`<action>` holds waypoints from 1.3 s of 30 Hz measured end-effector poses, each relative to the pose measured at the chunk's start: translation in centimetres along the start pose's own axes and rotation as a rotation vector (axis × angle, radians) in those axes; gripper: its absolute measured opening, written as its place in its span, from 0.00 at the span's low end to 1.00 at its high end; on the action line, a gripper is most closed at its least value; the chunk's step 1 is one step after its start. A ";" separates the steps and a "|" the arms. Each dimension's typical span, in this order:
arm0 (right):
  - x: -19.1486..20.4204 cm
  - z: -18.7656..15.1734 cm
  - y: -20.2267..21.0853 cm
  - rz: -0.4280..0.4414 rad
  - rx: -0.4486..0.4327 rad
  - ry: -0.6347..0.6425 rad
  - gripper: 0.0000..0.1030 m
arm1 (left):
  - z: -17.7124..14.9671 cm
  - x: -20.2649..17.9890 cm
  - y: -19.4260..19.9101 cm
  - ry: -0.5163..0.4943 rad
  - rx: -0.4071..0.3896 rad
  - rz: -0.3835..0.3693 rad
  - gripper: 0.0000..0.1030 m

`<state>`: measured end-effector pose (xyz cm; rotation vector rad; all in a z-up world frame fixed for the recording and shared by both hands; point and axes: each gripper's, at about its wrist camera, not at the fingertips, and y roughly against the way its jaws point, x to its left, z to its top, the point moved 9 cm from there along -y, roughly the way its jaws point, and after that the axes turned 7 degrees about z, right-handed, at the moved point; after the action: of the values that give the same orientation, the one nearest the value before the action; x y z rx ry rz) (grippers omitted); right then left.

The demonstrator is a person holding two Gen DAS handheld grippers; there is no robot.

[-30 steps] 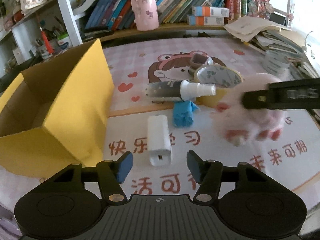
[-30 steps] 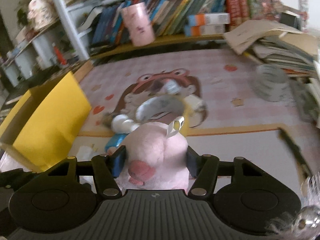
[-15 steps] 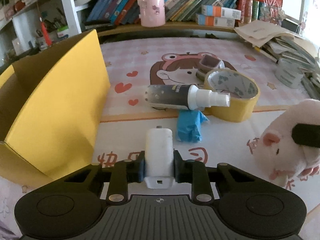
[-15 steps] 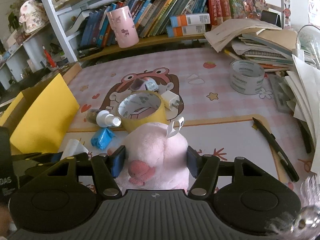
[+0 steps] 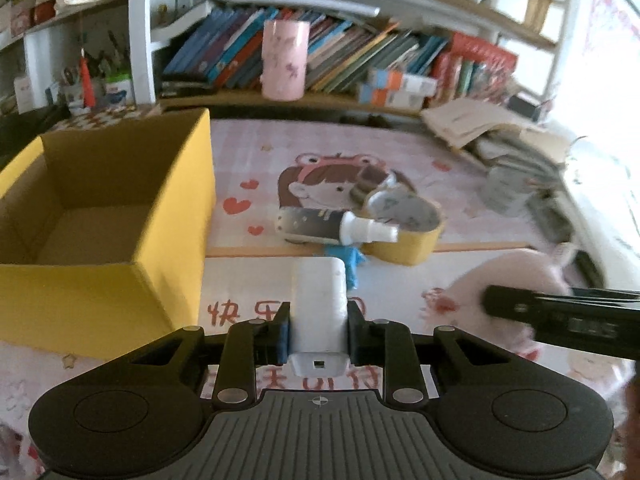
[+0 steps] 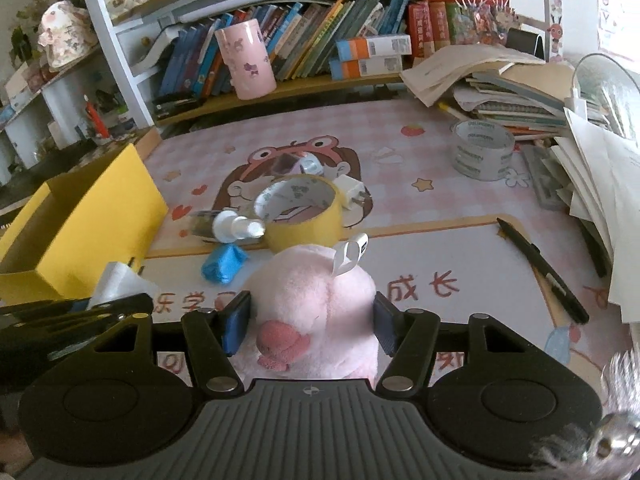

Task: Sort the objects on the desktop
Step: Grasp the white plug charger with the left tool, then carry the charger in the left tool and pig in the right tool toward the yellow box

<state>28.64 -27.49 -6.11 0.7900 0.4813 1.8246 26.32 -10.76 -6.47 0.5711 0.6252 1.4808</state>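
Note:
My left gripper (image 5: 318, 330) is shut on a white rectangular charger block (image 5: 319, 304) and holds it above the mat, right of the open yellow cardboard box (image 5: 100, 284). My right gripper (image 6: 312, 322) is shut on a pink plush toy (image 6: 316, 312) near the mat's front. The plush (image 5: 508, 280) and the right gripper also show in the left wrist view. The white block (image 6: 120, 282) and the left gripper show at the left of the right wrist view. The box (image 6: 80, 224) is empty inside as far as I can see.
On the mat lie a spray bottle (image 5: 332, 226), a yellow tape roll (image 6: 298, 212), a blue crumpled piece (image 6: 224, 264), a white plug (image 6: 352, 196), a clear tape roll (image 6: 482, 150) and a black pen (image 6: 544, 272). Paper stacks (image 6: 520, 92) stand right; a bookshelf stands behind.
My left gripper closed on the white block and lifted it off the mat, tilting up to face the box. My right gripper kept hold of the plush.

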 end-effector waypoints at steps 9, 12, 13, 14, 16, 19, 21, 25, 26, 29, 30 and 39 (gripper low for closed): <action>4.9 -2.1 2.7 -0.009 -0.052 0.029 0.57 | -2.4 3.1 5.3 -0.040 -0.039 -0.045 0.24; 6.5 -3.0 3.7 -0.014 -0.065 0.035 0.57 | -3.5 4.5 6.3 -0.032 -0.037 -0.041 0.24; 7.1 -3.4 4.0 -0.014 -0.069 0.039 0.57 | -3.9 5.1 6.7 -0.027 -0.036 -0.039 0.24; 7.8 -3.9 4.3 -0.014 -0.072 0.043 0.57 | -4.3 5.6 7.0 -0.024 -0.036 -0.037 0.24; 9.2 -4.8 5.0 -0.012 -0.074 0.057 0.57 | -5.3 6.7 7.8 -0.023 -0.034 -0.026 0.24; 11.1 -6.3 5.9 -0.002 -0.065 0.079 0.57 | -6.9 8.5 8.9 -0.015 -0.022 -0.010 0.24; 12.3 -7.5 6.2 0.005 -0.052 0.088 0.57 | -8.0 9.6 9.6 -0.005 -0.013 -0.001 0.24; 14.6 -9.8 6.7 0.020 -0.033 0.095 0.57 | -9.7 11.8 11.3 0.005 -0.013 0.024 0.24; 15.1 -10.2 6.9 0.024 -0.033 0.096 0.57 | -10.0 12.3 11.6 0.007 -0.015 0.029 0.24; 16.7 -11.3 7.2 0.039 -0.037 0.100 0.57 | -11.0 13.6 12.7 0.012 -0.017 0.043 0.24; 17.3 -11.6 7.2 0.046 -0.036 0.102 0.57 | -11.2 14.1 13.0 0.015 -0.018 0.047 0.24; 21.1 -13.5 7.4 0.088 -0.015 0.130 0.57 | -13.0 16.8 14.9 0.048 -0.018 0.072 0.24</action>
<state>9.08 -10.23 -4.64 0.6947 0.5232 1.9671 6.48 5.87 -6.05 0.5501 0.6339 1.5699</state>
